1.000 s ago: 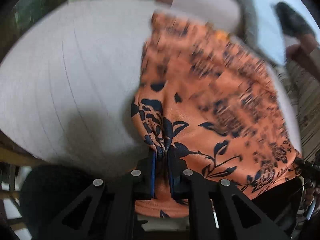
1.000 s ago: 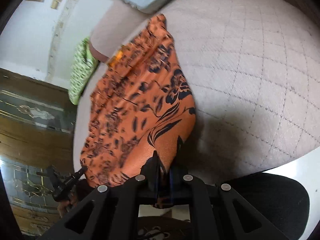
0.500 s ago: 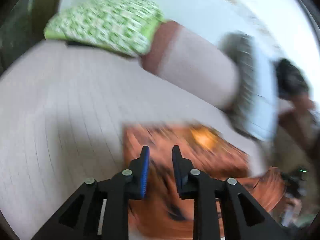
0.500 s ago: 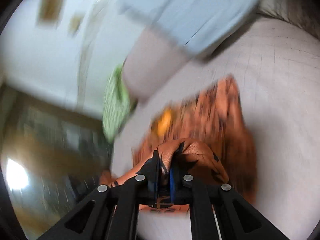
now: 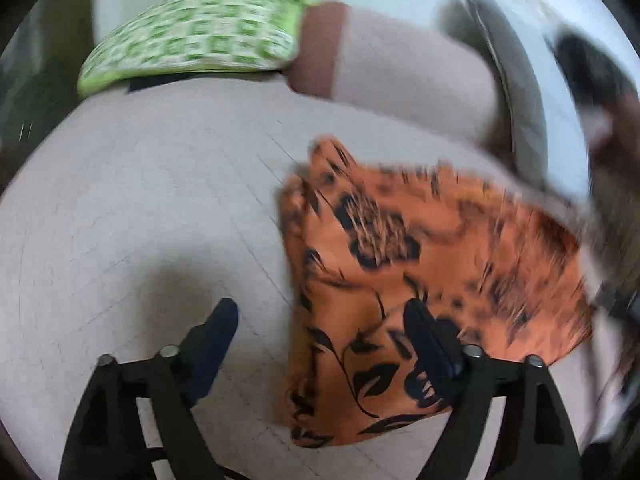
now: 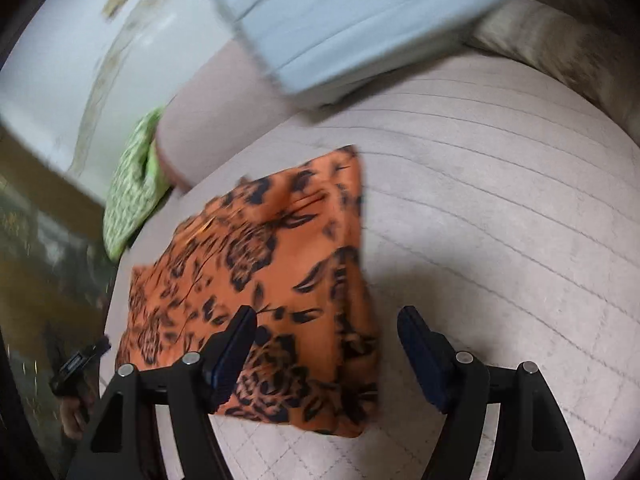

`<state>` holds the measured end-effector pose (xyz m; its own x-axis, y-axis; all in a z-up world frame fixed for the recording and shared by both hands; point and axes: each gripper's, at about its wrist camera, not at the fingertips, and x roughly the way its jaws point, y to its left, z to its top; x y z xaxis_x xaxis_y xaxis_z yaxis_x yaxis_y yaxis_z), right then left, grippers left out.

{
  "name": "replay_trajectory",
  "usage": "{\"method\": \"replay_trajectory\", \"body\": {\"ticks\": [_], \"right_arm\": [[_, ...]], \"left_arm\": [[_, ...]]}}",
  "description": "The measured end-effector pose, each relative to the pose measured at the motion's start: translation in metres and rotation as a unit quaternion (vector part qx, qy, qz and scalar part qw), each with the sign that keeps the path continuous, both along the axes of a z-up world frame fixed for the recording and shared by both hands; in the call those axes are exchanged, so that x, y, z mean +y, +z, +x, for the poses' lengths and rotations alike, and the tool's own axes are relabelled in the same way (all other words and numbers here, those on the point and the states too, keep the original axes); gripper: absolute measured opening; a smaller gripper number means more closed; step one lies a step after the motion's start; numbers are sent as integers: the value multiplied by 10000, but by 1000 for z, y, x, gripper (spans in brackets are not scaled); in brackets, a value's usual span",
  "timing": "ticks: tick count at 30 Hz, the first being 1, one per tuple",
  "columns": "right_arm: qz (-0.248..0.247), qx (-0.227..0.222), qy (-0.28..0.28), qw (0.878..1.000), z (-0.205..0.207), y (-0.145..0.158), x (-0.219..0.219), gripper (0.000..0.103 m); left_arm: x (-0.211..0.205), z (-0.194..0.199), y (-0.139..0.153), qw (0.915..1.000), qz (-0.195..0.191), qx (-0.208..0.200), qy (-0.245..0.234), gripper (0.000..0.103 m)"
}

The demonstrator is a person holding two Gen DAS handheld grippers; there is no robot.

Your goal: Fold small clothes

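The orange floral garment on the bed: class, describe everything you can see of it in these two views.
The orange garment is thin, soft-looking cloth printed with dark flowers and leaves. It lies folded into a rough rectangle, flat on the pale quilted bed cover, with layered edges along one side. Neither tool grips it: the left tool and right tool hang over its near edge, jaws opening, pads clear of the cloth. A green patterned pillow lies beyond, apart from it.

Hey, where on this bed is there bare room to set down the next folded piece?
Bare quilted bedspread lies wide open beside the orange floral garment, toward the pale blue pillow. On its other side, bare cover runs up to the green checked pillow. The head end is crowded with pillows.
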<state>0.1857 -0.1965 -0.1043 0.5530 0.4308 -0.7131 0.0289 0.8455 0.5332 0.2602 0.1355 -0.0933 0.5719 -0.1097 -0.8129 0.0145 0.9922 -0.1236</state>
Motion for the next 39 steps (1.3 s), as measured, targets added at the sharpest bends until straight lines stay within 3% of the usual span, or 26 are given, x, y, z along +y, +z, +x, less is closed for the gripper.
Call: {"method": "replay_trajectory", "body": {"ticks": [2,3,4,5,6,7,9,11,14,17,19,22,25,26,28,29,30,33,36,39], "right_arm": [[-194,480,55,9986,10,-25,11,78],[-214,548,4,9983,12,-27,15,77],[-238,492,50,9985,12,-22,19,74],[12,508,248,9984,12,-17,24,35],[48,516,274,9983,13,-15,26,27],[-124,574,300,9978,17,-15,29,27],[-68,846,205,9962,24,-26,27,26],[91,829,94,9965,20,-23,26,25],[289,395,88,9988,0,14,23,22],[301,74,184,9994,-23,51,25,20],[263,-60,309,9992,-48,74,25,20],[290,159,332,9989,-84,67,21,20],[-46,916,337,9952,-97,8,18,30],[55,1319,291,9908,-101,-21,11,39],[530,887,50,9946,-111,-18,-4,45],[646,723,-166,9952,-115,-7,-13,69],[620,548,-327,9960,-117,2,-18,79],[411,178,-450,9980,-105,26,-27,79],[537,56,-494,9973,-79,33,-30,79],[453,-27,-186,9988,-50,21,-10,74]], "left_arm": [[-11,15,-34,9972,279,691,-11,83],[-11,15,-38,9974,219,664,152,80],[-13,14,-35,9984,153,510,206,44],[-17,15,-31,9984,22,571,52,20],[-21,17,-24,9979,20,638,68,16],[-25,20,-20,9979,95,631,94,15],[-31,28,-23,9966,192,791,135,14],[-28,34,-26,9952,-13,927,322,14],[-31,14,8,9986,43,451,290,13],[-37,-18,53,9998,-160,15,145,13],[-39,-38,69,9997,19,-232,75,14],[-27,-73,61,9998,-177,-24,133,15],[-10,-85,-7,9960,69,840,288,22],[-5,-85,-22,9943,51,996,379,28],[11,-92,-21,9949,-260,714,663,50],[18,-93,-11,9938,-329,673,825,51],[20,-92,-3,9938,-378,556,889,51],[13,-80,35,9972,-213,-20,718,55],[-4,-71,48,9983,-166,-435,341,56],[-19,-65,16,9999,6,-65,92,56]]}}
